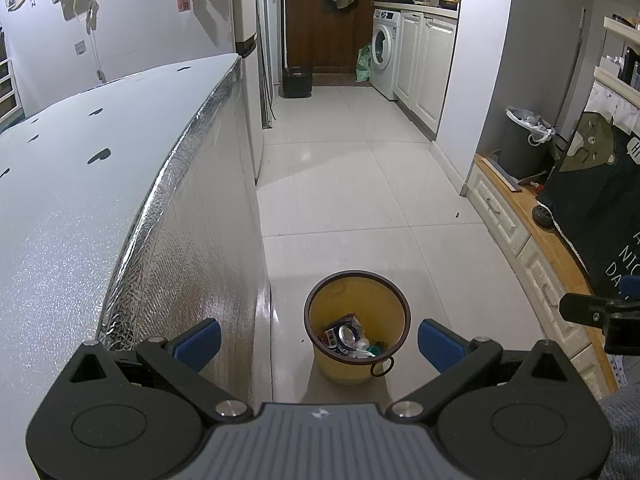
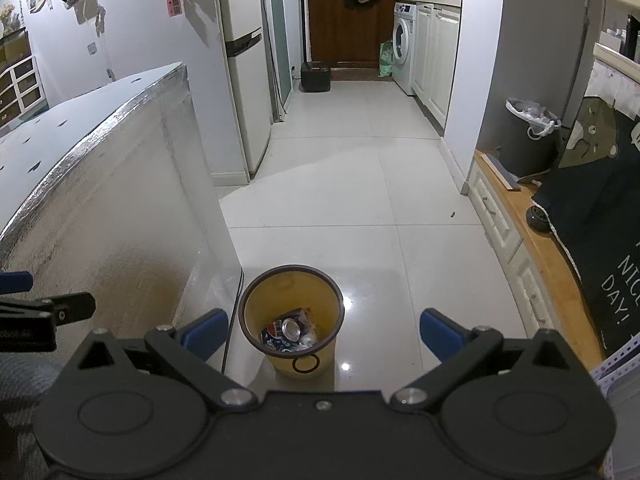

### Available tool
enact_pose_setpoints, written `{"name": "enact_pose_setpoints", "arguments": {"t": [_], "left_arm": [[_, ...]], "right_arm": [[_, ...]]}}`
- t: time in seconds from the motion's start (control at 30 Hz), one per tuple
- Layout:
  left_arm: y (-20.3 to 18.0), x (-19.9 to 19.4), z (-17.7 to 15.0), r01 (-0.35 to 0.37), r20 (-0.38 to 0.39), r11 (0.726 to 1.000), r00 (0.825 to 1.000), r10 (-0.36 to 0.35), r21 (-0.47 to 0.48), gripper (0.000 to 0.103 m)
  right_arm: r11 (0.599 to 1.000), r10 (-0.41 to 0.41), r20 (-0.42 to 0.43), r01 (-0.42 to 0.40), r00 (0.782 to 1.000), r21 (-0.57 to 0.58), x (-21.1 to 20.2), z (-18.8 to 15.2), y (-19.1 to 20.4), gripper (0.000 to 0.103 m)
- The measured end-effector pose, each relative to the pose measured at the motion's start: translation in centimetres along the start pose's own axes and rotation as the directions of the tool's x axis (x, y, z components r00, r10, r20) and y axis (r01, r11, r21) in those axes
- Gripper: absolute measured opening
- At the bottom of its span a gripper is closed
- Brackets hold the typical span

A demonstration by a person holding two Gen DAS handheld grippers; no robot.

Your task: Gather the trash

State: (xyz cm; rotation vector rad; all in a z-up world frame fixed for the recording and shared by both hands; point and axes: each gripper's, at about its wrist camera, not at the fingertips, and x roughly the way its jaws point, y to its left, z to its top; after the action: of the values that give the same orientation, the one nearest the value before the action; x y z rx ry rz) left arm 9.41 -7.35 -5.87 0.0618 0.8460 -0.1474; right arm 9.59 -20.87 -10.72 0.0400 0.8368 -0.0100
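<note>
A small yellow trash bin (image 1: 384, 304) with a dark rim stands on the tiled floor beside the table's side. Inside it lie a crushed can (image 1: 347, 335) and crumpled wrappers. My left gripper (image 1: 319, 343) is open and empty, held above the bin with the bin between its blue pads. In the right wrist view the same bin (image 2: 320, 300) holds the can (image 2: 291, 329). My right gripper (image 2: 324, 334) is open and empty, also above the bin. The right gripper shows at the right edge of the left wrist view (image 1: 596, 314).
A table with a silver foil cover (image 1: 80, 208) fills the left. A fridge (image 2: 244, 80) stands behind it. A low wooden-topped cabinet (image 1: 532, 224) runs along the right, with a dark bag (image 1: 600, 200) and a grey lined bin (image 1: 524, 140). A washing machine (image 1: 385, 52) is far back.
</note>
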Motion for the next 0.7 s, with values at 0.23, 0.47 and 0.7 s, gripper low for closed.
{"name": "enact_pose_setpoints", "arguments": {"t": [0.23,0.47,0.7], "left_arm": [[0.01,-0.01,-0.01,0.000,0.000,1.000,1.000,0.000,0.000,0.103],[-0.06,-0.02,0.00,0.002,0.002,1.000,1.000,-0.002,0.000,0.103],[-0.06,-0.02,-0.03,0.001,0.001,1.000,1.000,-0.001,0.000,0.103]], "right_arm": [[1.000,0.001,0.002,-0.001,1.000,0.001,-0.03,0.00,-0.17,0.103],[1.000,0.001,0.003,-0.001,1.000,0.003,-0.08,-0.02,-0.20,0.103],[1.000,0.001,0.003,-0.001,1.000,0.003,-0.07,-0.03,-0.22,0.103]]}}
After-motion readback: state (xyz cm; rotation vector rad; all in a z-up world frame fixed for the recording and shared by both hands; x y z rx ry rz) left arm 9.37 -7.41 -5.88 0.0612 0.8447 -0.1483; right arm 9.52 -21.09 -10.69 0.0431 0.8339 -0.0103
